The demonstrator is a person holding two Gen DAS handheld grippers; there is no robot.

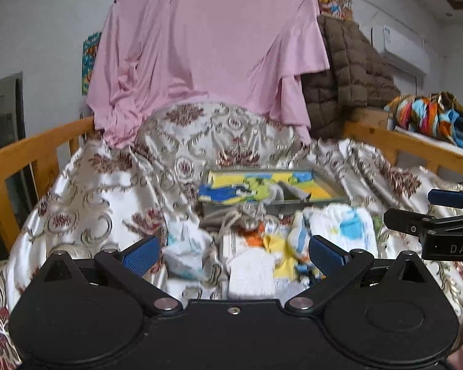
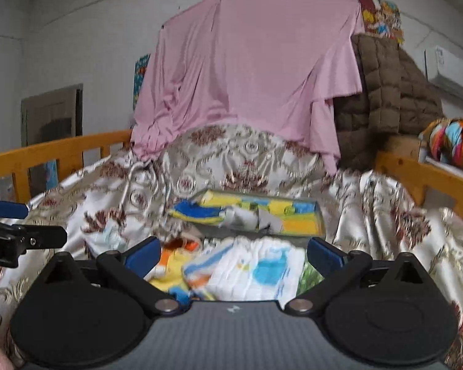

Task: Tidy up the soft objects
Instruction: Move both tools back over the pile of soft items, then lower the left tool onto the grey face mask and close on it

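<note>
A heap of small soft cloths [image 1: 262, 246] lies on a patterned bedspread [image 1: 86, 191]: white, yellow, orange and blue pieces. Behind it stands a grey box [image 1: 274, 191] holding folded yellow, blue and green cloths [image 2: 250, 212]. My left gripper [image 1: 233, 254] hovers open just above the heap, nothing between its blue pads. My right gripper [image 2: 233, 254] is open too, over a white cloth with a blue patch [image 2: 262, 268]. In the left wrist view the right gripper [image 1: 441, 212] shows at the right edge; in the right wrist view the left gripper [image 2: 9, 225] shows at the left edge.
A wooden bed rail [image 1: 31, 151] runs along both sides. A pink sheet [image 1: 206, 46] hangs behind the pillows, with a brown quilted jacket [image 1: 348, 71] to its right. A colourful bundle [image 1: 429, 117] rests on a shelf at the right.
</note>
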